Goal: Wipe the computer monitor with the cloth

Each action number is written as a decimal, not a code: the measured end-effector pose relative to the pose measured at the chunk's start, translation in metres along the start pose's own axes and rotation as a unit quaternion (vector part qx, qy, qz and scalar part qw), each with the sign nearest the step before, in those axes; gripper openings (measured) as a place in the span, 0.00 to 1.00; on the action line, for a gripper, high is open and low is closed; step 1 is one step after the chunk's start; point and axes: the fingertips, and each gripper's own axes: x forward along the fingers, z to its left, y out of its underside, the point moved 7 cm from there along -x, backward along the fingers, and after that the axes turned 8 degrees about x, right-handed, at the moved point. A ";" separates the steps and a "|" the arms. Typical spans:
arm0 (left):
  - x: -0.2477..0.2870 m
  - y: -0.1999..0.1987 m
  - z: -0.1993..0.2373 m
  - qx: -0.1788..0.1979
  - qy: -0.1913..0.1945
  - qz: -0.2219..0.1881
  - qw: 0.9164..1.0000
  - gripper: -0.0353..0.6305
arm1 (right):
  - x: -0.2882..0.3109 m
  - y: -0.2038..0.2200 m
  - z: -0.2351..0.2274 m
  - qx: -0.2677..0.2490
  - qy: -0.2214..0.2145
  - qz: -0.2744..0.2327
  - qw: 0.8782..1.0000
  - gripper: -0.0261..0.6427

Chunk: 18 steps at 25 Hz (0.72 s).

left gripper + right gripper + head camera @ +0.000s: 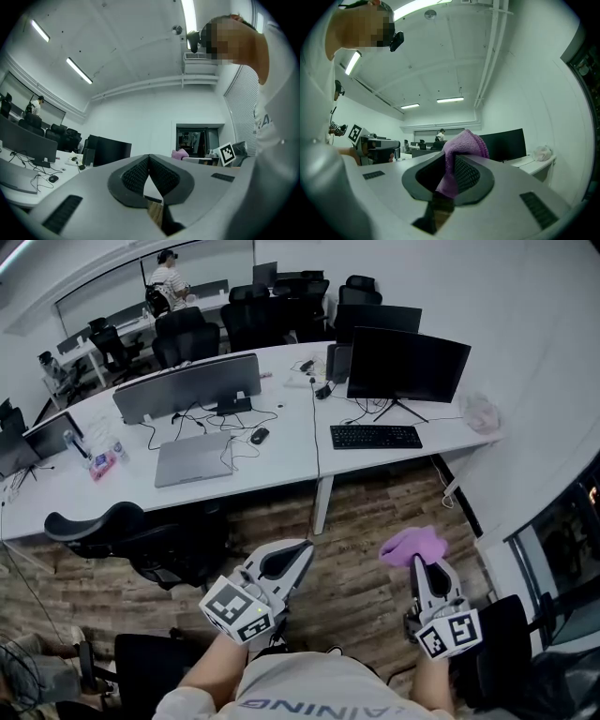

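A black computer monitor (407, 366) stands on the white desk (281, 456) at the right, screen dark, with a black keyboard (376, 436) in front of it. My right gripper (419, 561) is held low over the wooden floor, well short of the desk, shut on a purple cloth (412, 545) that bunches out above its jaws. The right gripper view shows the same cloth (461, 146) pinched between the pads, with the monitor (504, 144) far behind. My left gripper (300, 549) is shut with nothing in it; its tips (149, 157) meet in the left gripper view.
A grey monitor (187, 388), a closed laptop (193, 458) and a mouse (259, 435) sit on the desk's left part. A black office chair (141, 535) stands on the floor left of me. A white bag (481, 412) lies at the desk's right end. A person (170, 279) sits far back.
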 end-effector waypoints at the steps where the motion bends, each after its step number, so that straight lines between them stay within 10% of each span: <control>1: 0.001 0.000 -0.001 0.000 0.000 0.000 1.000 0.07 | -0.001 0.000 -0.001 0.001 0.000 0.000 1.000 0.13; 18: 0.051 0.013 -0.057 0.002 0.007 0.036 0.999 0.07 | -0.053 0.007 -0.068 0.055 0.010 -0.017 0.998 0.13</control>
